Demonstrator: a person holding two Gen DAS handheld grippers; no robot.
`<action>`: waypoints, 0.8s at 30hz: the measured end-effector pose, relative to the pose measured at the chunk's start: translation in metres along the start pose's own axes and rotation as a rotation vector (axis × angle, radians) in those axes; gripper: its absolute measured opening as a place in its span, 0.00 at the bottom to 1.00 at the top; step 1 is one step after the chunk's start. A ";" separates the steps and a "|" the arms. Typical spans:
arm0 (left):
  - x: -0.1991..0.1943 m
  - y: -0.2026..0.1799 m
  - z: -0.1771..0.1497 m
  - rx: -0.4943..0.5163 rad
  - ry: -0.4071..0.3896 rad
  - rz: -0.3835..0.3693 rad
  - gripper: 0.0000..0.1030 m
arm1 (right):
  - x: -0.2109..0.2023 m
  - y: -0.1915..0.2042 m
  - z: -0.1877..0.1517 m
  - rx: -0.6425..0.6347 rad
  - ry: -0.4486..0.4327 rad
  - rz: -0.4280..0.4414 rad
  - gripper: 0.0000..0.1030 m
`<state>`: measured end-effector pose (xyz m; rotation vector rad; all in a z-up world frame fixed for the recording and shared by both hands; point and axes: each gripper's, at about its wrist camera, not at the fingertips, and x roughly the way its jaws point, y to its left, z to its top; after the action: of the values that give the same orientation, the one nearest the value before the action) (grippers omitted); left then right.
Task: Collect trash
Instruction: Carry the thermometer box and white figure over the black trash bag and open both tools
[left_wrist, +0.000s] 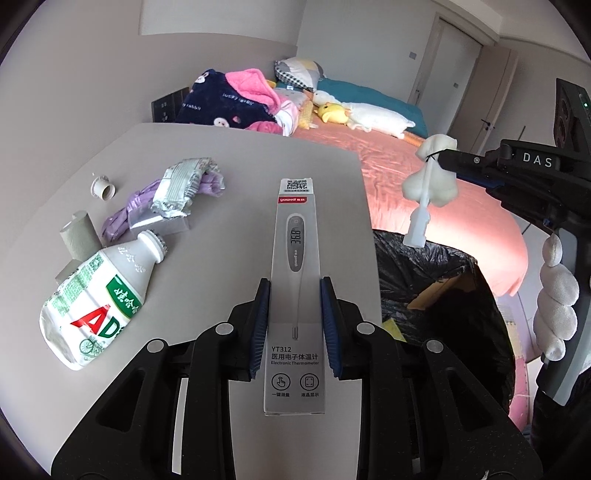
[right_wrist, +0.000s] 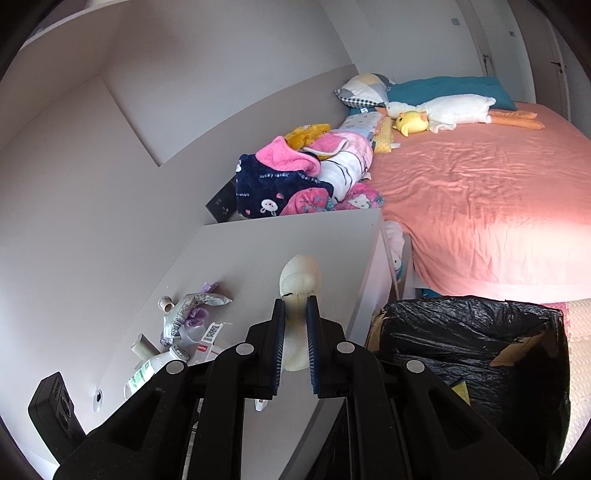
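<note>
My left gripper (left_wrist: 294, 295) is shut on a grey electronic thermometer box (left_wrist: 295, 280), held over the grey table (left_wrist: 240, 158) near its right edge. My right gripper (right_wrist: 296, 314) is shut on a white foam piece (right_wrist: 297, 291) with a white plastic part; it also shows in the left wrist view (left_wrist: 430, 181), raised above the bin. The trash bin (right_wrist: 476, 332), a cardboard box lined with a black bag, stands right of the table (left_wrist: 428, 280). Trash lies on the table's left: a white drink bottle (left_wrist: 99, 299), a silver wrapper (left_wrist: 184, 186), a purple wrapper (left_wrist: 125, 214).
A cardboard tube (left_wrist: 79, 236) and a small white cap (left_wrist: 103, 188) also lie on the table. A bed with a pink sheet (right_wrist: 480, 192), clothes and plush toys stands behind the table. A black device (right_wrist: 55, 410) sits at the left by the wall.
</note>
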<state>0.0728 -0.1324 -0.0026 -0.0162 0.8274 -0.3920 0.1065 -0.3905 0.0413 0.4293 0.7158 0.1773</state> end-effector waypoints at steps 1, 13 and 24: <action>-0.001 -0.005 0.001 0.007 -0.001 -0.009 0.26 | -0.004 -0.003 0.000 0.004 -0.005 -0.005 0.13; 0.012 -0.059 0.010 0.088 0.020 -0.128 0.26 | -0.043 -0.048 0.000 0.046 -0.060 -0.090 0.13; 0.032 -0.101 0.007 0.157 0.079 -0.217 0.26 | -0.065 -0.084 -0.001 0.097 -0.084 -0.148 0.13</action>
<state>0.0633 -0.2379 -0.0041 0.0558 0.8738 -0.6645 0.0581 -0.4849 0.0423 0.4719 0.6729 -0.0153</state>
